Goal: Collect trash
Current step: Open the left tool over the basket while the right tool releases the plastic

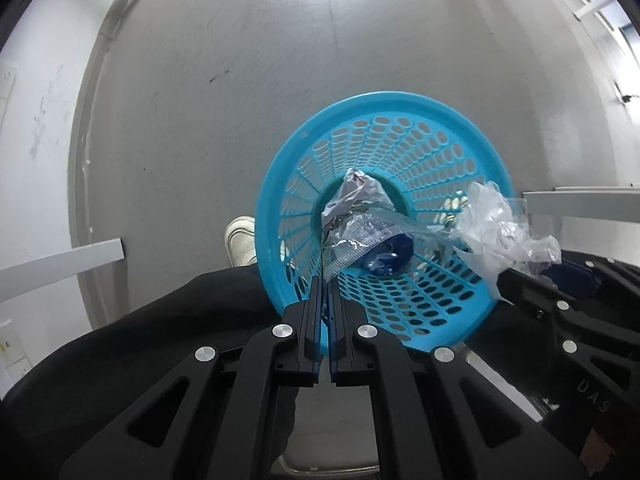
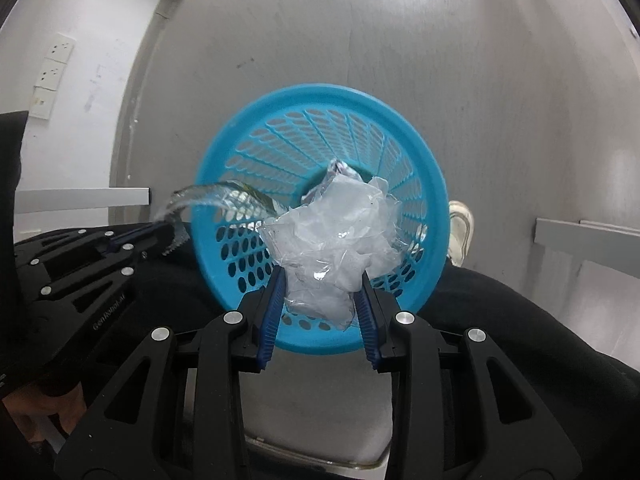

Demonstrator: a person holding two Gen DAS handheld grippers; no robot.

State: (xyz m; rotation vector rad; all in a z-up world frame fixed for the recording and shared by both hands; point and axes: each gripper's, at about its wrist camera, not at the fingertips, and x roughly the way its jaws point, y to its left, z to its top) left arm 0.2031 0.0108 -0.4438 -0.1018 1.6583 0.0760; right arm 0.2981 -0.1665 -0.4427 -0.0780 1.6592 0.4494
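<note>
A blue perforated basket (image 1: 432, 148) stands on the grey floor below both grippers; it also shows in the right wrist view (image 2: 256, 160). My left gripper (image 1: 325, 284) is shut on a clear and silver wrapper (image 1: 356, 216) that hangs over the basket's mouth; the same wrapper shows in the right wrist view (image 2: 216, 200). My right gripper (image 2: 323, 280) is partly closed on a crumpled clear plastic bag (image 2: 340, 236) above the basket; the bag also shows in the left wrist view (image 1: 496, 220).
A white shoe (image 1: 240, 240) stands beside the basket, and black trouser legs (image 2: 520, 320) flank it. White table legs (image 2: 80, 198) and wall sockets (image 2: 52, 76) are nearby. A chair seat edge (image 2: 320, 452) lies below.
</note>
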